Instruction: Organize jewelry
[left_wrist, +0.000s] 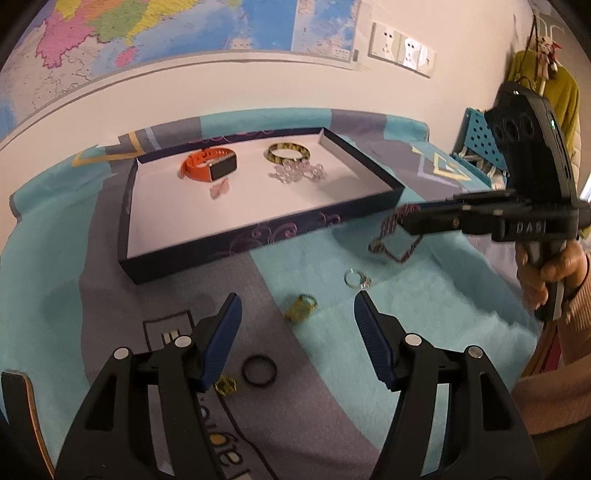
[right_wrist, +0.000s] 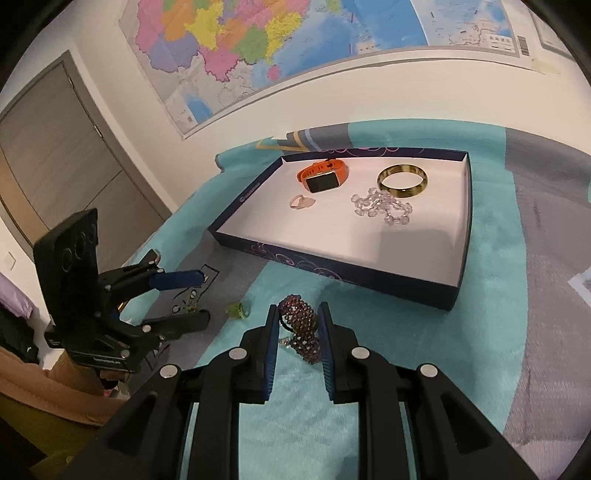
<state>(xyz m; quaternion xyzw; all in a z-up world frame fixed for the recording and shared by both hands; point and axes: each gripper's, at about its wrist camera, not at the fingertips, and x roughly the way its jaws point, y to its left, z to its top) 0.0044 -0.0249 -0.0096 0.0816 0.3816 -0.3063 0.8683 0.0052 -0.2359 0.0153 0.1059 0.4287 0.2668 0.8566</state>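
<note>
On teal blanket, tray (right_wrist: 463, 236) holds watch, bangle, clear beads. Carry purple beaded bracelet (right_wrist: 301, 326) over near rim, lower onto bare floor, then release. Right gripper (right_wrist: 297, 325) narrow, pads clamped on bracelet, lifted clear. Left gripper (left_wrist: 297, 314) half open, empty, above green ring (left_wrist: 301, 308).

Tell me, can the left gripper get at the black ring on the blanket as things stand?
Probably yes. The left gripper is open and empty, the black ring lies bare on the blanket just below its fingertips, and the right gripper, shut on the beaded bracelet, is off to the side.
</note>
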